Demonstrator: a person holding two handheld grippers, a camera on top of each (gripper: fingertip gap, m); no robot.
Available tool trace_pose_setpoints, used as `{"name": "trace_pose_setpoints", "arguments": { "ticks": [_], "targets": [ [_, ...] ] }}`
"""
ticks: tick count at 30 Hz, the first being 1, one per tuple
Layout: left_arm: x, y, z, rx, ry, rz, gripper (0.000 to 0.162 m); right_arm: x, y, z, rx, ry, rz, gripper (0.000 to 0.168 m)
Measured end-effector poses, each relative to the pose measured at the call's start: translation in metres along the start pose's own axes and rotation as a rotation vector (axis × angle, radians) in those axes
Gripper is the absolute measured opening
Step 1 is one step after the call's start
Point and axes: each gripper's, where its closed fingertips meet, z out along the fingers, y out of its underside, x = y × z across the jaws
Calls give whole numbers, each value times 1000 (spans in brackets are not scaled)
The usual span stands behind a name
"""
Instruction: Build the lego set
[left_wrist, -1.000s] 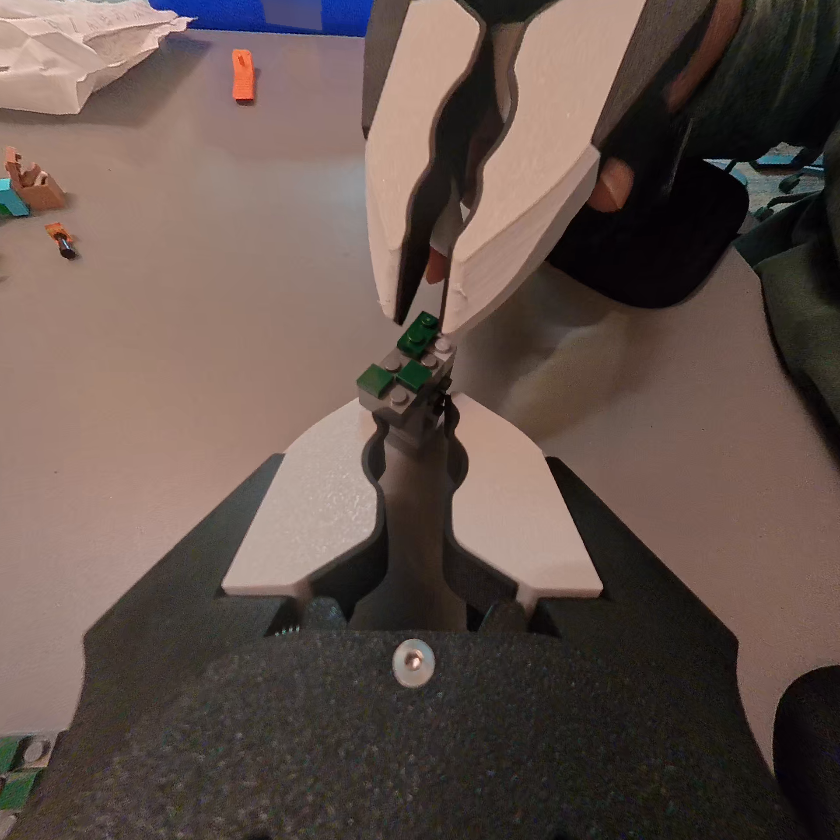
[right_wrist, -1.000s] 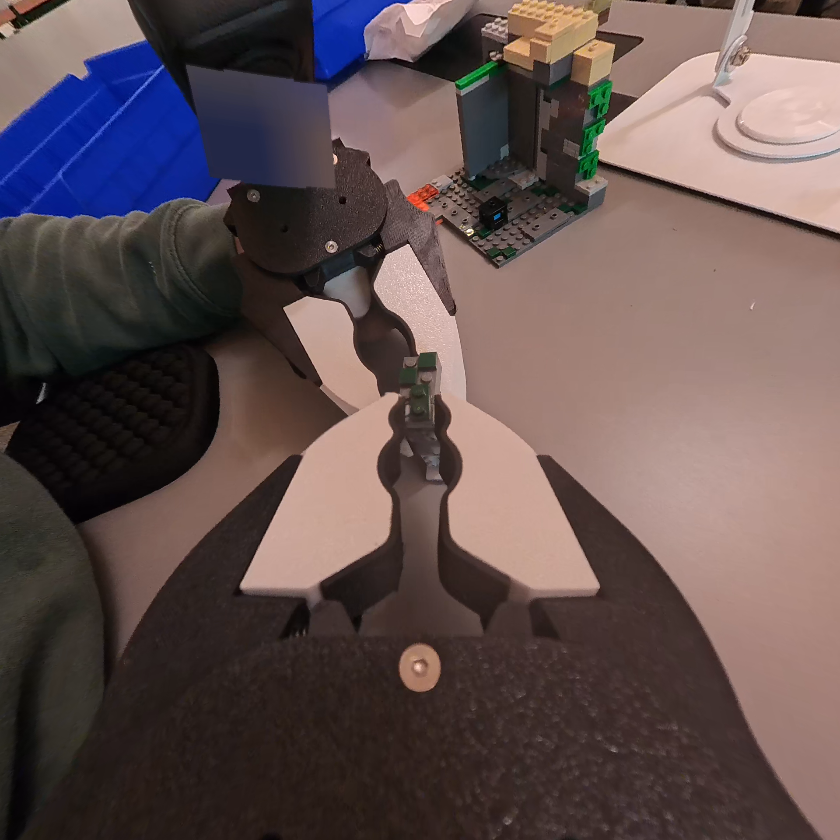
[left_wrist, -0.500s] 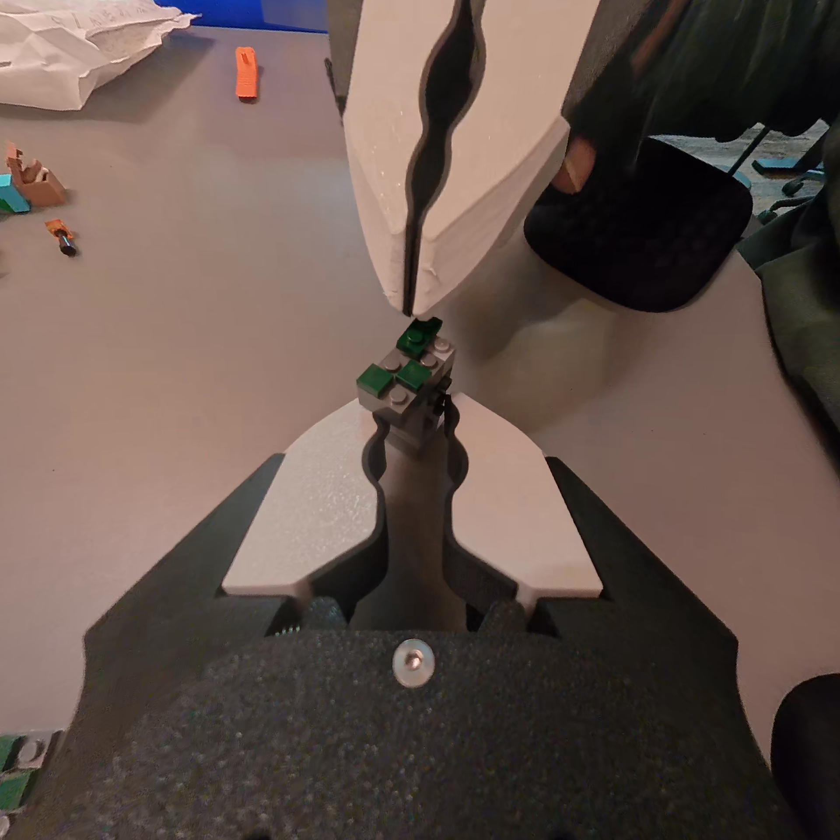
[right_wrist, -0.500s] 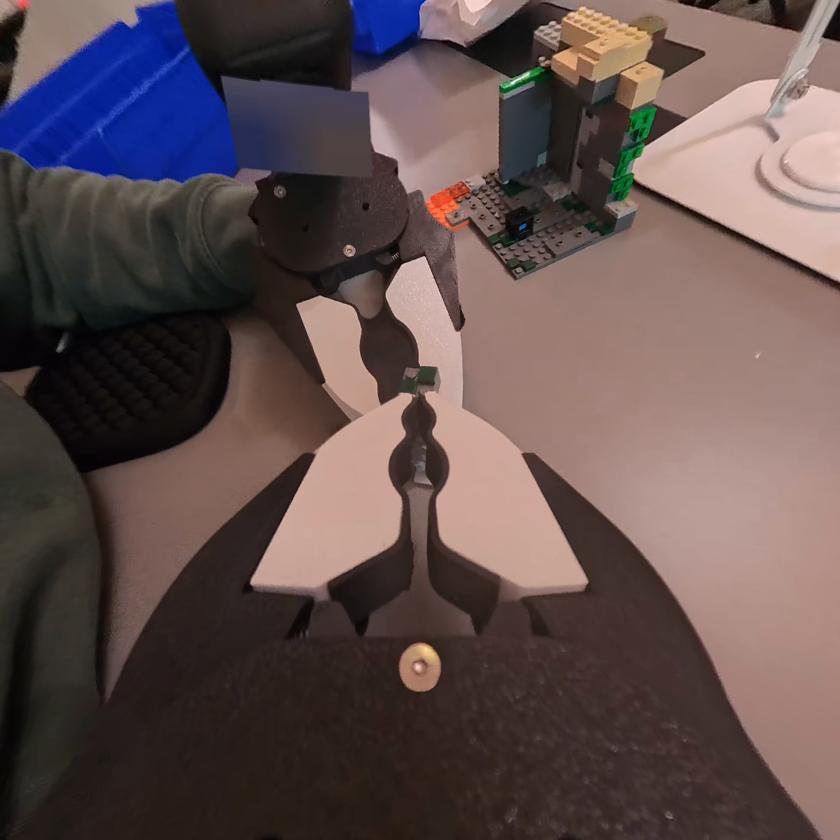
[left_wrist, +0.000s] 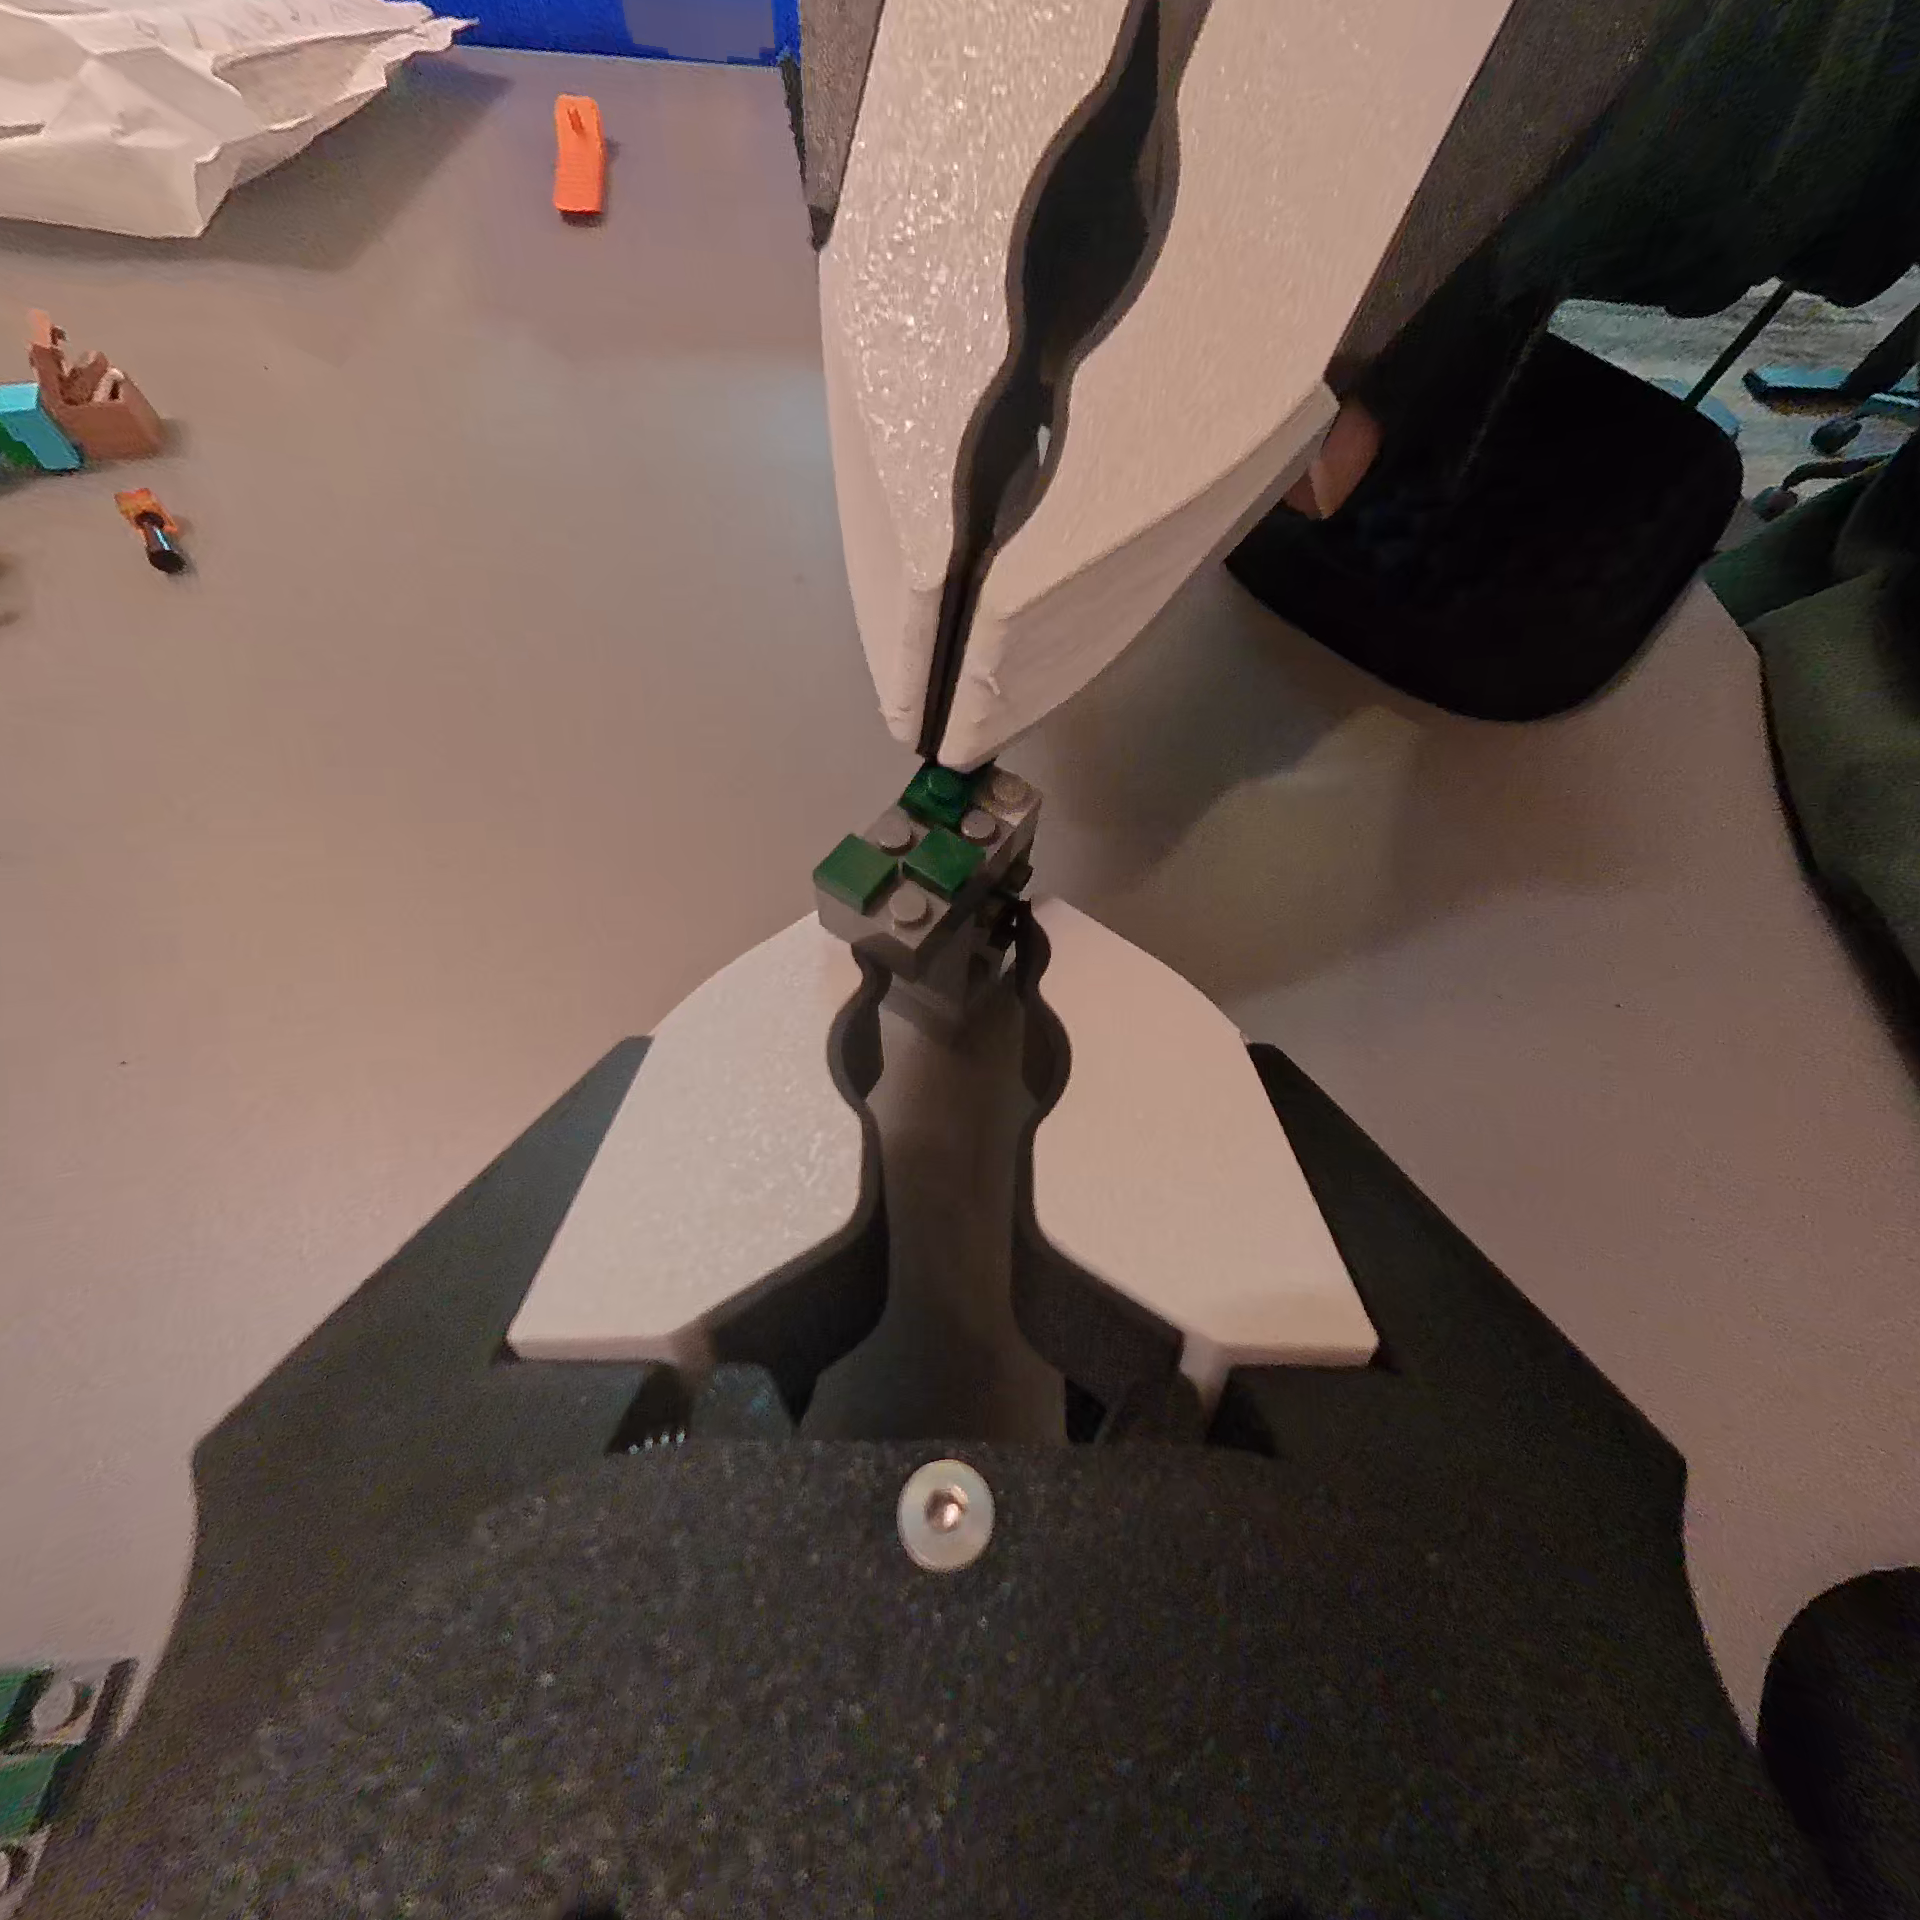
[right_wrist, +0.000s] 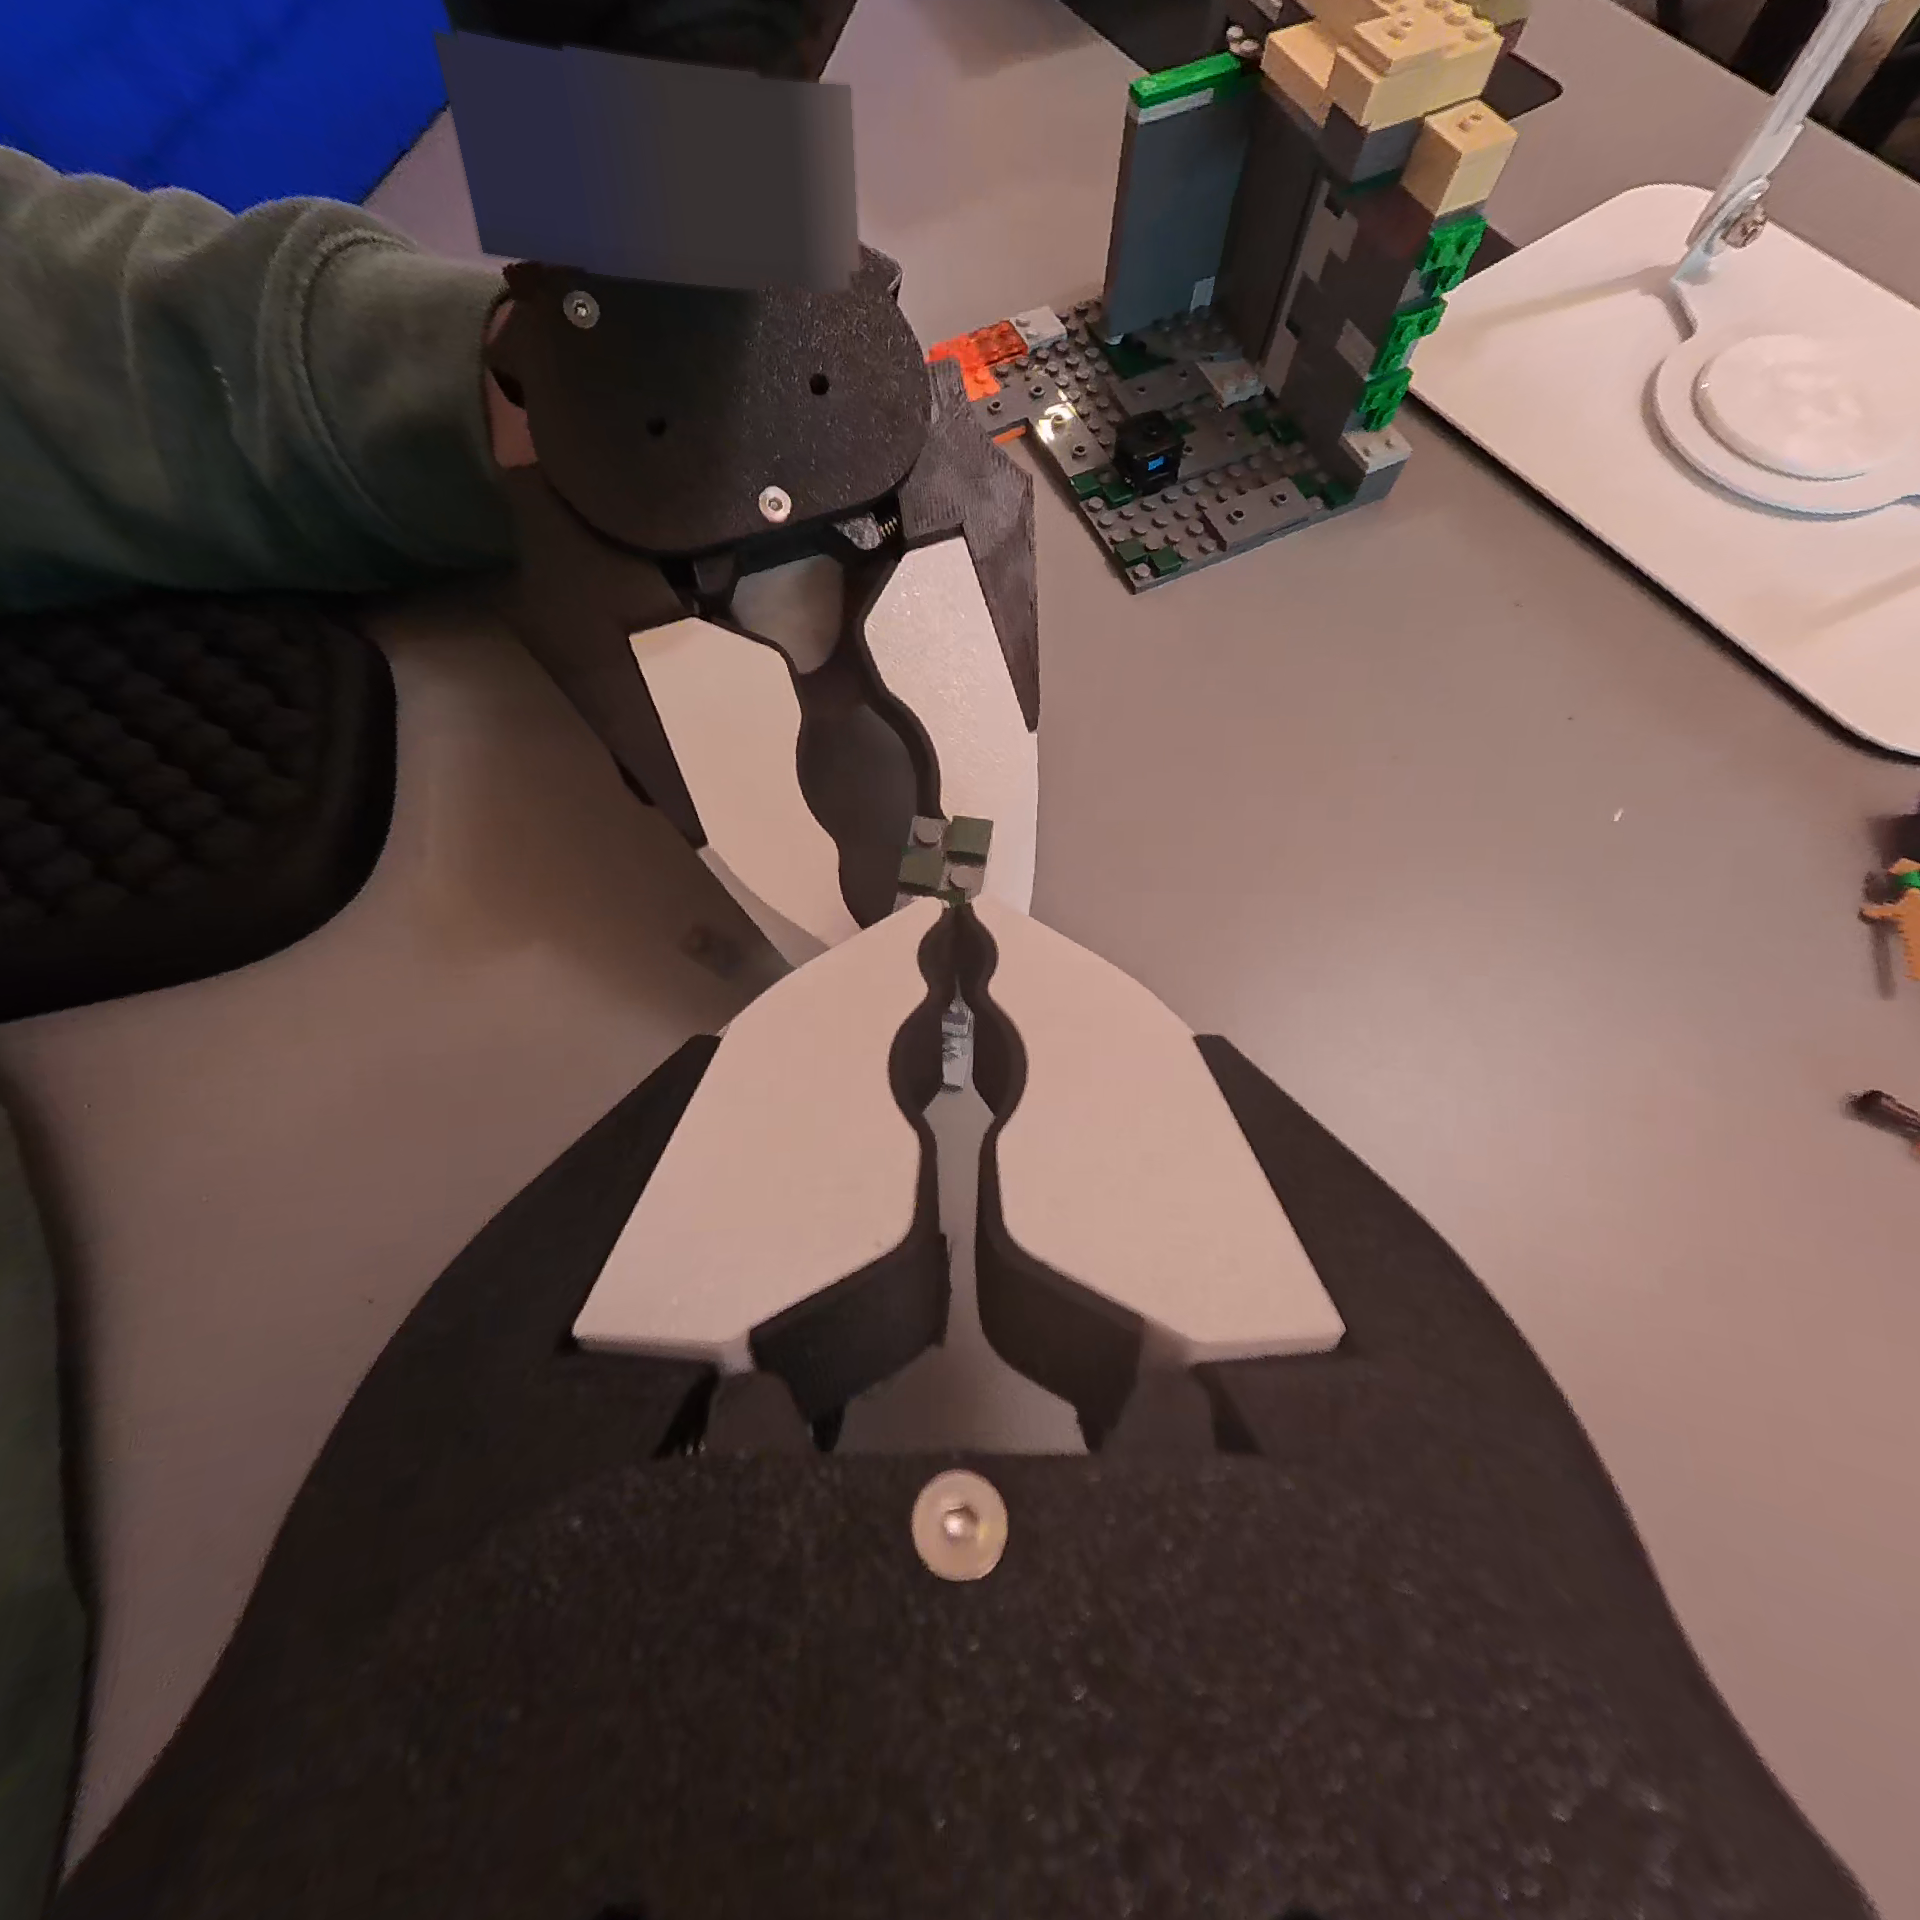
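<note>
The left tool (left_wrist: 940, 935) is clamped on a small grey block piece (left_wrist: 920, 883) with green tiles on top, held above the grey table (left_wrist: 416, 779). The right tool (left_wrist: 951, 743) has its tips pressed together, touching the green stud piece (left_wrist: 935, 795) on the block's far corner. A larger brick build (right_wrist: 1278, 312) stands well apart.

Green bricks (left_wrist: 26, 1756) cut off by left edge.

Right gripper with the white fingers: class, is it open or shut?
Shut. The right gripper has its white fingers meeting at the tips, pressing the dark green stud plate on the small grey block.
</note>
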Motion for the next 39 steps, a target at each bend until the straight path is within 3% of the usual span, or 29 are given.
{"name": "trace_pose_setpoints", "arguments": {
  "ticks": [9, 27, 39],
  "targets": [
    [-1, -1, 1, 4, -20, -15, 22, 3, 1, -1, -35, 3, 78, 0],
    [-2, 0, 1, 4, -56, -4, 22, 2, 4, 0, -98, -210, 279, 0],
    [0, 0, 1, 7, -82, -17, 22, 4, -3, -2, -11, -181, 219, 0]
  ]
}}
